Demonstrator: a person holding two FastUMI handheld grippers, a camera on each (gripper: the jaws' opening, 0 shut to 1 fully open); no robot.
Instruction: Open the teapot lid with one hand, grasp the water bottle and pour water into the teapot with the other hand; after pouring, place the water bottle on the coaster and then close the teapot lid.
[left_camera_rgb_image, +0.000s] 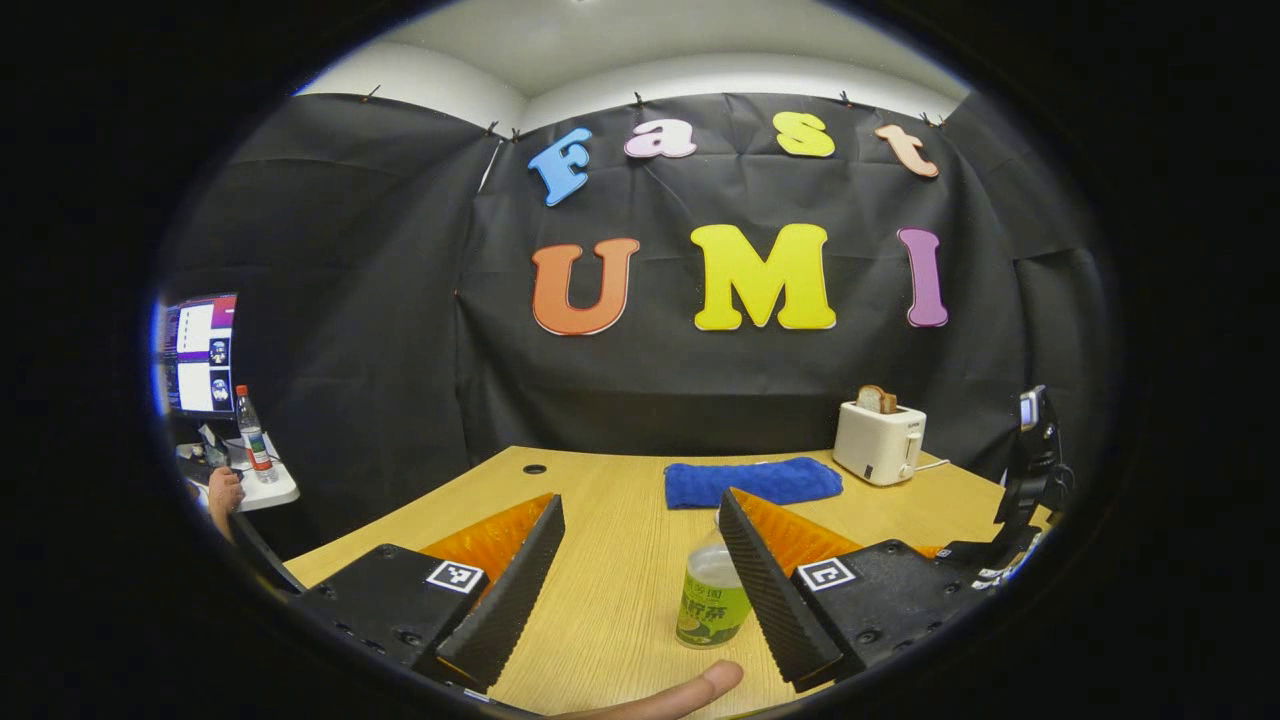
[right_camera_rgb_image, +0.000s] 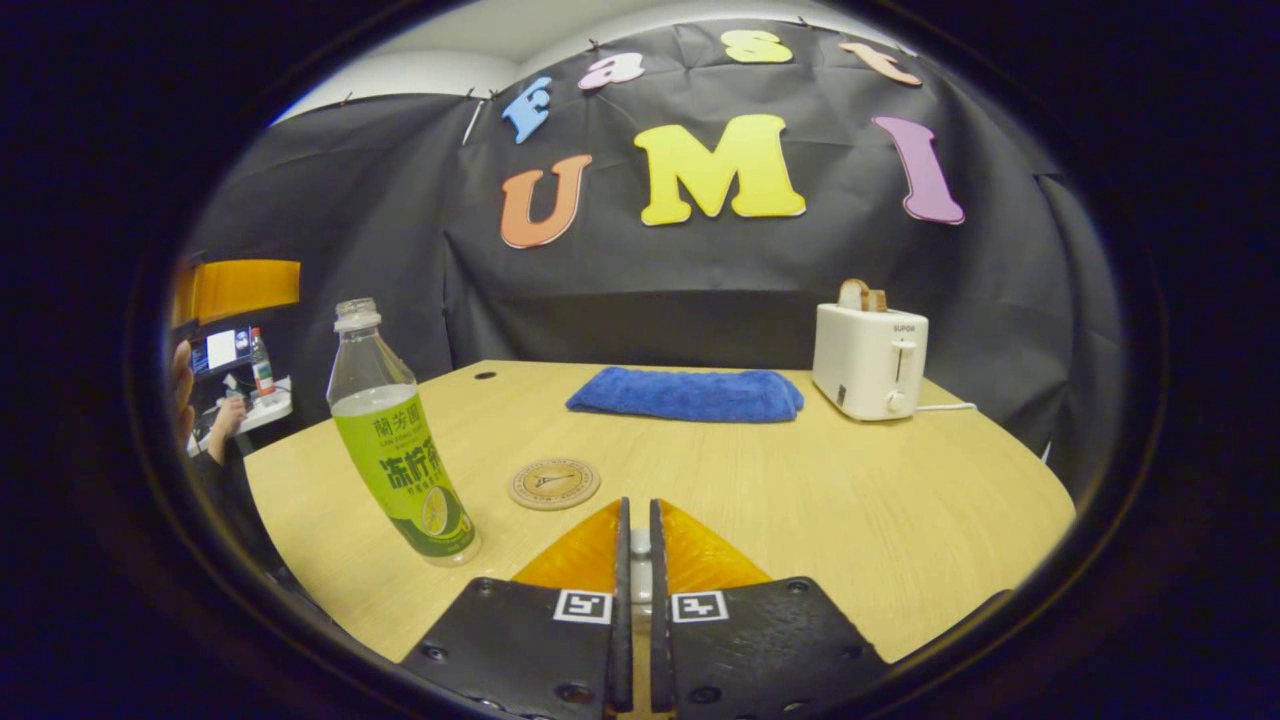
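Low centre of the left gripper view, upright water bottle (left_camera_rgb_image: 712, 598) is standing just inside the spread left gripper (left_camera_rgb_image: 640, 590); right gripper (right_camera_rgb_image: 635, 560) is sitting pressed together beside coaster (right_camera_rgb_image: 553, 483)

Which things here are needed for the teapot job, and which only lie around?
Needed: water bottle; coaster; left tongs, open beside the bottle; right tongs, nearly closed on something small.
Lying about: blue towel; toaster with bread.
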